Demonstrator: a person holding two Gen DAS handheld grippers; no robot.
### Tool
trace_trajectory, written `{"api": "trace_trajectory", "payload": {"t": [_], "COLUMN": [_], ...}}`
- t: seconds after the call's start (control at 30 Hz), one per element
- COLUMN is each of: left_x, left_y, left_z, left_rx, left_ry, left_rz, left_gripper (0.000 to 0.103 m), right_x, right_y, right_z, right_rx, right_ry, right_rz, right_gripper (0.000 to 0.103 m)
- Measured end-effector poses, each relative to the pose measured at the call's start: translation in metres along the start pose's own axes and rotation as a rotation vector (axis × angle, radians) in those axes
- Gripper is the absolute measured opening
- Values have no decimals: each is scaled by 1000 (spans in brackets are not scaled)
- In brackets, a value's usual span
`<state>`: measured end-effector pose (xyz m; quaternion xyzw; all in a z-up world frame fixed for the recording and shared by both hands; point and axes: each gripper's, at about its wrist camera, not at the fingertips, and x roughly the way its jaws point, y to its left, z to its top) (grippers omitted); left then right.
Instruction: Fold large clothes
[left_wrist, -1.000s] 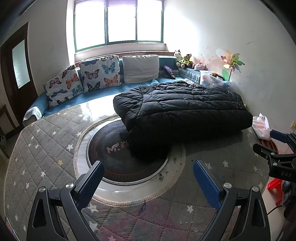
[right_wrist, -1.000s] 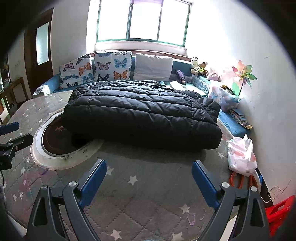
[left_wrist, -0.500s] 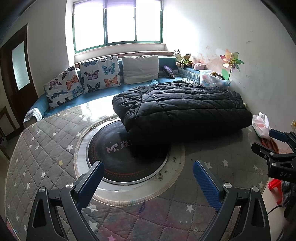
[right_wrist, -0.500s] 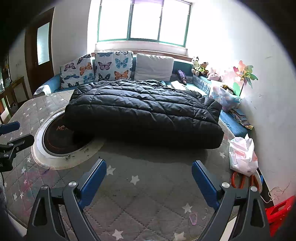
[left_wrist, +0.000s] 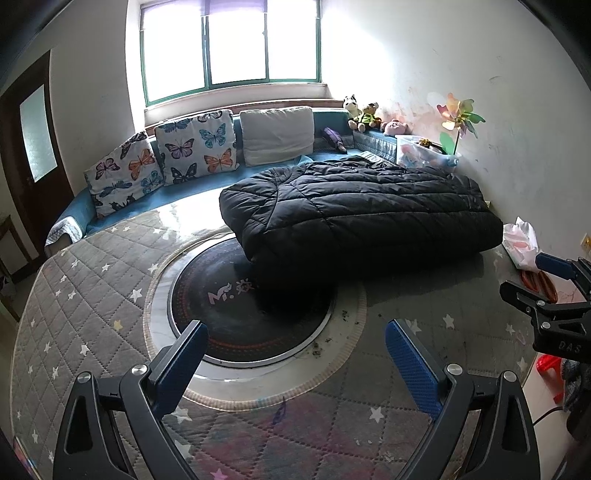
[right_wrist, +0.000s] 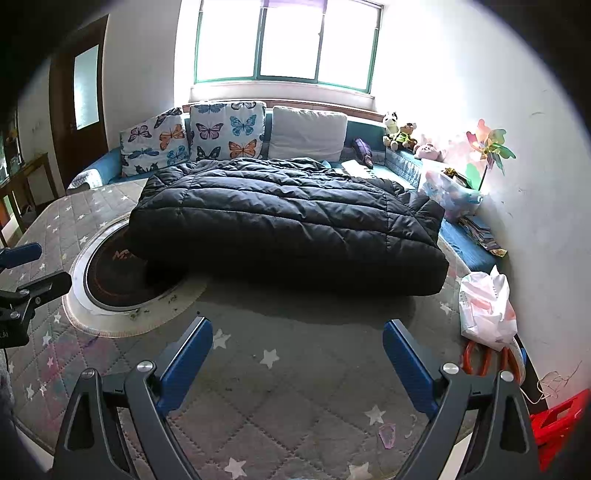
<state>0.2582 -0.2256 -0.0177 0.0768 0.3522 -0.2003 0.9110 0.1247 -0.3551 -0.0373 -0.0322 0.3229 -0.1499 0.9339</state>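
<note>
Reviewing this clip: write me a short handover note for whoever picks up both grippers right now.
Left gripper: open, empty, above the grey star-quilted table cover, facing the round black centre plate.
Right gripper: open, empty, short of the jacket's near edge.
Black puffer jacket: lies on the table as a flat rectangular bundle, one corner overhanging the centre plate; neither gripper touches it.
Done: it looks folded at least once.
Left: probably another fold to make it smaller; how many folds were made cannot be told.
</note>
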Motion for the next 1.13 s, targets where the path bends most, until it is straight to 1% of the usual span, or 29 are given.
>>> {"api": "trace_trajectory", "payload": {"t": [0.73, 0.93, 1.13], "left_x": [15, 17, 17], "left_y": [-9, -12, -17], "left_z": [-1, -1, -2], "left_rx": [24, 29, 47], "left_ry": [27, 21, 16], "left_rz": [-7, -22, -17], "left_gripper": [103, 103, 103], "right_x": [4, 4, 5], "right_y": [1, 1, 2], "right_z": [-2, -3, -4], "right_rx": [4, 4, 6], "right_ry": [10, 9, 11], "right_rz": [3, 6, 8], "right_gripper": [101, 101, 101]}}
